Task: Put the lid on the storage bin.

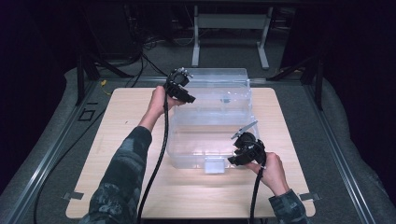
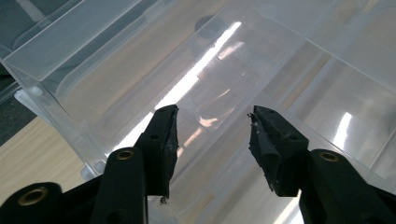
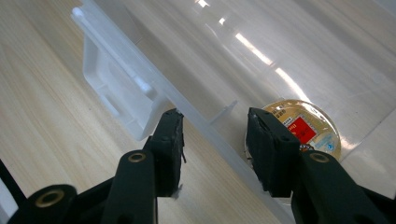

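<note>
Nearest me on the light wooden tabletop [image 1: 140,186], I hold the right hand-held gripper [image 1: 240,154] at the front right corner of the clear plastic storage box [image 1: 210,116], its jaws part-open astride the front rim beside the white latch [image 3: 116,88], though I cannot tell whether the pads press on it; a round lidded tub with a red label [image 3: 303,128] lies inside the box just behind that wall. Farther off, my left hand-held gripper [image 1: 184,91] sits at the box's left side near the back, jaws part-open over the clear wall and gripping nothing that I can make out.
</note>
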